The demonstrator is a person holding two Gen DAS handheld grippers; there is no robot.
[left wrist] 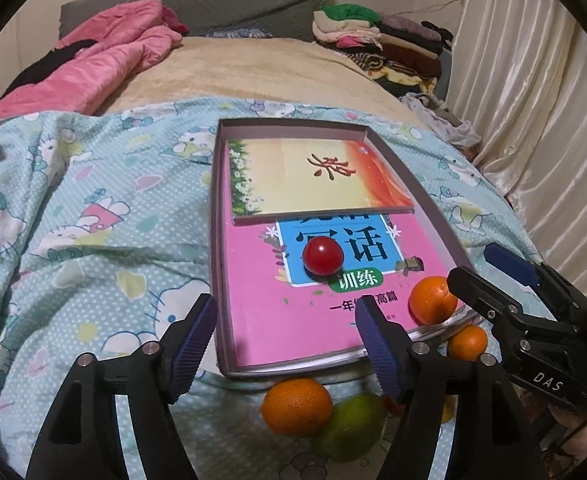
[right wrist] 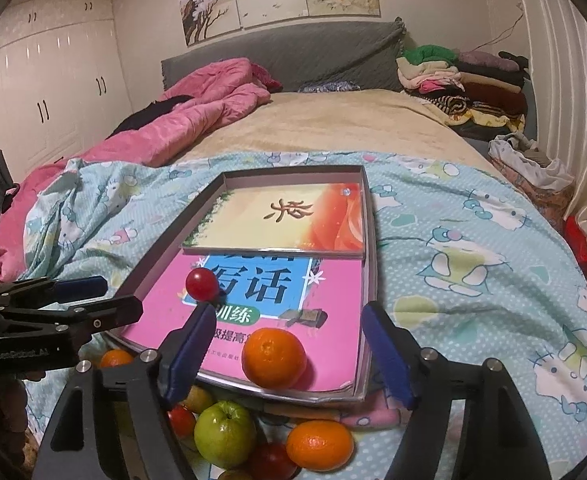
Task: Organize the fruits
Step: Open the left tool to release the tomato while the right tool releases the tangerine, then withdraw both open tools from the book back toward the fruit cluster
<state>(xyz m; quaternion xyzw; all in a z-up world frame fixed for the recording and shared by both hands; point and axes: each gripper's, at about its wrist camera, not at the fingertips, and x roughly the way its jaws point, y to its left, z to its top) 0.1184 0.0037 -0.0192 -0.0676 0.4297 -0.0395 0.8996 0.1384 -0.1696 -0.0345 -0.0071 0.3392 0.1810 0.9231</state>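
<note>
Both claws gape empty, left claw (left wrist: 285,332) and right claw (right wrist: 289,344), over the shallow box (right wrist: 367,240) on the bed: cherry tomato (right wrist: 201,284) and orange (right wrist: 273,358) are placed at frame centre; next grab needs the green apple (right wrist: 224,434), lower left.

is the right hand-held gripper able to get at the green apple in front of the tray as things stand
Probably yes. The right hand-held gripper is open and empty, and the round green apple lies just below it on the blue patterned sheet, uncovered from above. A small red fruit and an orange crowd its sides.
</note>
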